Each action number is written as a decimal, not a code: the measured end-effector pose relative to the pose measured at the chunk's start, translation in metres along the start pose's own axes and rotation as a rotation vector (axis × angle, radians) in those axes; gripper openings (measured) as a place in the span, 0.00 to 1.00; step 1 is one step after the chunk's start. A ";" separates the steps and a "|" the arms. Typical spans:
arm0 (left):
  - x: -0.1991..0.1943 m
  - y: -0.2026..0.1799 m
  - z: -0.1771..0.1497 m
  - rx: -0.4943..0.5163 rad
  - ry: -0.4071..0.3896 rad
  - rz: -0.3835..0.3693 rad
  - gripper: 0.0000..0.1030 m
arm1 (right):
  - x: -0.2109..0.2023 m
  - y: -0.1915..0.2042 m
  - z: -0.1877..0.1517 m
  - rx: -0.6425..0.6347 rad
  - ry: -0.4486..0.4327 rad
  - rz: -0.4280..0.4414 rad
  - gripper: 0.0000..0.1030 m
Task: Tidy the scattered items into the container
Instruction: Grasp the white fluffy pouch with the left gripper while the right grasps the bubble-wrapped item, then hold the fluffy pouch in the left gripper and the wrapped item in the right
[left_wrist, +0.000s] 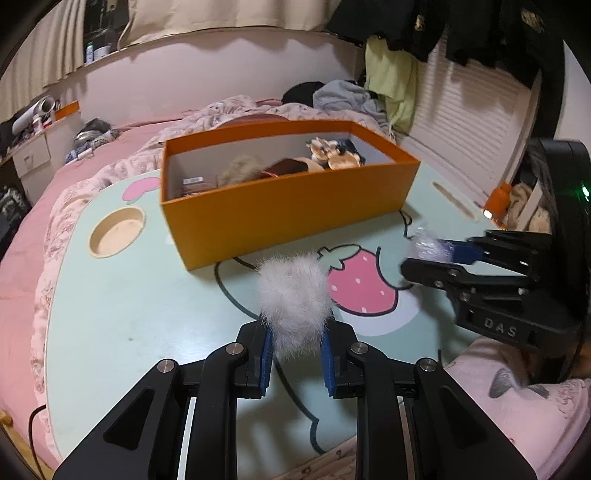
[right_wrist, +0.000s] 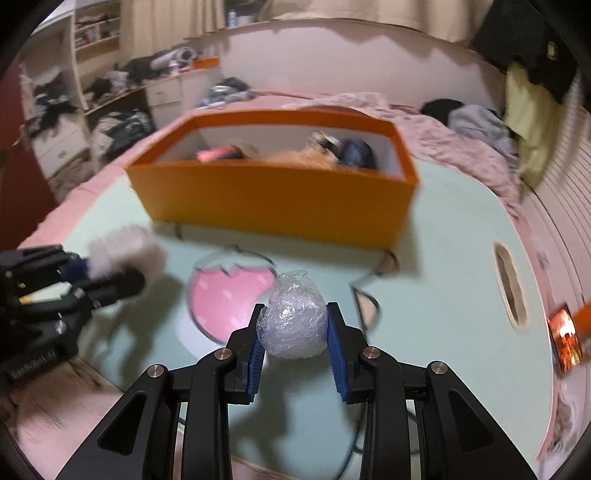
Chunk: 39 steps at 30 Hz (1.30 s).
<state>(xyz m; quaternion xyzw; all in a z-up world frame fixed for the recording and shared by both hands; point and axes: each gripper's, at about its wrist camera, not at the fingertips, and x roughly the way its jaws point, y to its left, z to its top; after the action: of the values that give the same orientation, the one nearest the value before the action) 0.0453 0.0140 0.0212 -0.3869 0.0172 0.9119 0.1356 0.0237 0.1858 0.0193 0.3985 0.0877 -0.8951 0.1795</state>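
My left gripper (left_wrist: 295, 345) is shut on a white fluffy pom-pom (left_wrist: 291, 295) and holds it above the mint-green table (left_wrist: 129, 314). My right gripper (right_wrist: 295, 332) is shut on a ball of clear crumpled plastic wrap (right_wrist: 293, 319), also above the table. The orange box (left_wrist: 280, 214) stands beyond both and holds several items, among them a fur piece and hair accessories. In the left wrist view the right gripper (left_wrist: 428, 258) is at the right with the plastic ball (left_wrist: 424, 245). In the right wrist view the left gripper (right_wrist: 118, 273) with the pom-pom (right_wrist: 125, 251) is at the left.
The table lies on a pink bed with a rumpled floral blanket (left_wrist: 236, 107) behind the box. The tabletop has a round cup recess (left_wrist: 116, 230), a slot handle (right_wrist: 511, 282) and a strawberry print (left_wrist: 360, 282). A phone with a lit screen (right_wrist: 563, 338) is at the right edge.
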 end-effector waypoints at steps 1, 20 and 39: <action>0.003 -0.002 -0.001 0.003 0.007 0.004 0.22 | 0.001 -0.004 -0.004 0.015 -0.003 -0.001 0.30; 0.015 -0.004 -0.008 0.006 0.014 0.020 0.24 | 0.000 -0.014 -0.008 0.051 -0.021 0.015 0.30; 0.015 -0.004 -0.009 0.004 0.015 0.022 0.25 | -0.001 -0.017 -0.010 0.047 -0.020 0.012 0.30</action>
<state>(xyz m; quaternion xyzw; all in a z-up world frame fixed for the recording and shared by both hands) 0.0428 0.0204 0.0049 -0.3931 0.0245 0.9105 0.1263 0.0249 0.2051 0.0135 0.3940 0.0623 -0.8998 0.1766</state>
